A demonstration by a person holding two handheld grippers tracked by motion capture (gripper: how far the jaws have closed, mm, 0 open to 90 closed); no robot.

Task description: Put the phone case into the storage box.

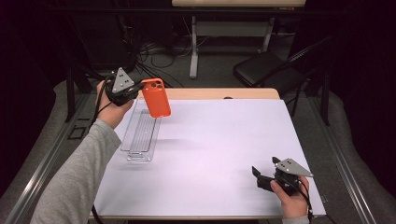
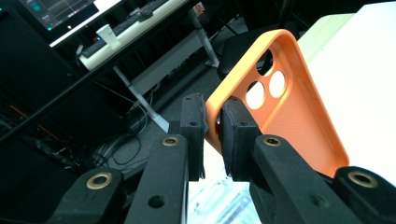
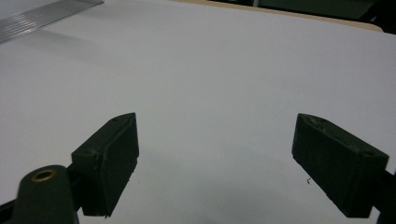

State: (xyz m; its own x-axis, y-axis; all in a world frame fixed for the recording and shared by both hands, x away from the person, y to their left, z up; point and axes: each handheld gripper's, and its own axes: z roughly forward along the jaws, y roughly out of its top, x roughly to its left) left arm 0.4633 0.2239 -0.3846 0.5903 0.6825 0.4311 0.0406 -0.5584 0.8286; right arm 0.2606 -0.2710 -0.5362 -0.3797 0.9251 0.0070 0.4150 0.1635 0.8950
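gripping orange phone case (image 1: pixel 156 98) rim, left gripper (image 2: pixel 212 135) clamped | right gripper (image 3: pixel 215 163) wide, empty

one orange phone case (image 1: pixel 156 97), one clear tray (image 1: pixel 140 135), two tongs (image 1: pixel 132 91) (image 1: pixel 260 176)

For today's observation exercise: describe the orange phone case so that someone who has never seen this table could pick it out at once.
Start at the white table and go to its far left corner, where a clear plastic tray lies. Above that tray the left gripper holds the phone case in the air by one edge. It is the only bright orange thing, with round camera holes.
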